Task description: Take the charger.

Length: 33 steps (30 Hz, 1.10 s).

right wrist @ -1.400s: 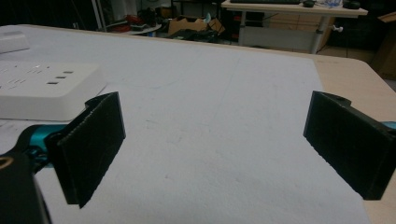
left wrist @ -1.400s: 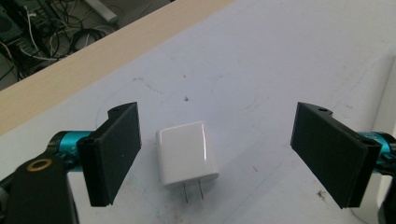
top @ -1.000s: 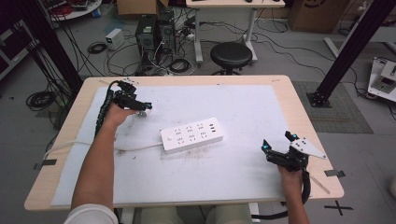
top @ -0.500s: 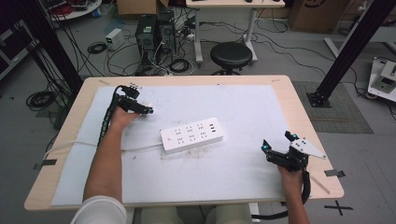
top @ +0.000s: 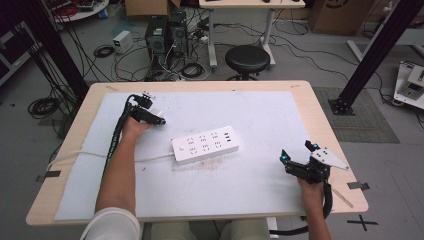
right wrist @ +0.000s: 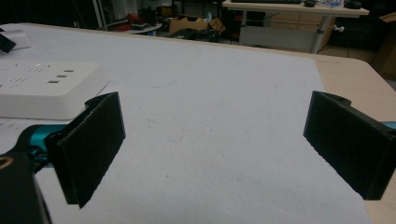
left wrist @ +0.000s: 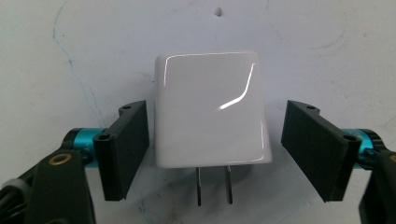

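Note:
A white plug-in charger [left wrist: 210,112] lies flat on the white mat with its two metal prongs pointing back at the camera. My left gripper [left wrist: 215,144] is open around it, one jaw close at each side, with a wider gap on the right. From above, that gripper [top: 151,115] is at the mat's far left, with the charger [top: 157,113] at its tips. A white power strip [top: 205,145] lies mid-table. My right gripper [top: 297,152] rests near the right front, open and holding nothing; its own view [right wrist: 215,135] shows the power strip [right wrist: 46,88] off to the left.
The power strip's white cable [top: 75,156] runs left off the table [top: 320,107], passing under the left forearm. Beyond the far edge are a black stool [top: 248,57], computer towers [top: 165,32] and floor cables. Bare mat [top: 260,115] stretches between the strip and the right gripper.
The left hand has shifted slightly, settling its gripper around the charger. The right gripper and the power strip have stayed put.

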Each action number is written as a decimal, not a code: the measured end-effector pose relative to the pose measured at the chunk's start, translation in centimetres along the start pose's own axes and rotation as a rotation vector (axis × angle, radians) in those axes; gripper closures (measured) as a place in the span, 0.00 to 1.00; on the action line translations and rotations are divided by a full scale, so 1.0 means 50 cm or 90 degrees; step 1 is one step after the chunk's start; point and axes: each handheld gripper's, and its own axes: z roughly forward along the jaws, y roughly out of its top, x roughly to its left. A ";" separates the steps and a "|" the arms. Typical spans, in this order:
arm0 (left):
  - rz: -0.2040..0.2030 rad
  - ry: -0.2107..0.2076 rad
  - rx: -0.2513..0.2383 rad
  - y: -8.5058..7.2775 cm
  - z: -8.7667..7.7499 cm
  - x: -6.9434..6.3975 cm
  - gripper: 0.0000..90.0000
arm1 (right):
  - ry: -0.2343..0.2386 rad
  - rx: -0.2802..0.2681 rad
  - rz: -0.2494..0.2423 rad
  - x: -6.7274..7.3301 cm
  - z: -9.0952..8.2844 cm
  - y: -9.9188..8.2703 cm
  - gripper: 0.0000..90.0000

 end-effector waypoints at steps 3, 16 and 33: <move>0.001 -0.001 -0.001 -0.001 -0.003 0.003 0.32 | -0.001 0.001 -0.002 -0.001 0.000 0.000 0.06; 0.008 0.004 -0.011 -0.006 -0.009 0.001 0.47 | -0.001 0.000 -0.001 0.000 0.000 0.000 0.06; 0.006 -0.004 -0.064 -0.013 -0.043 -0.002 0.47 | -0.001 0.001 -0.002 0.000 0.000 0.000 0.06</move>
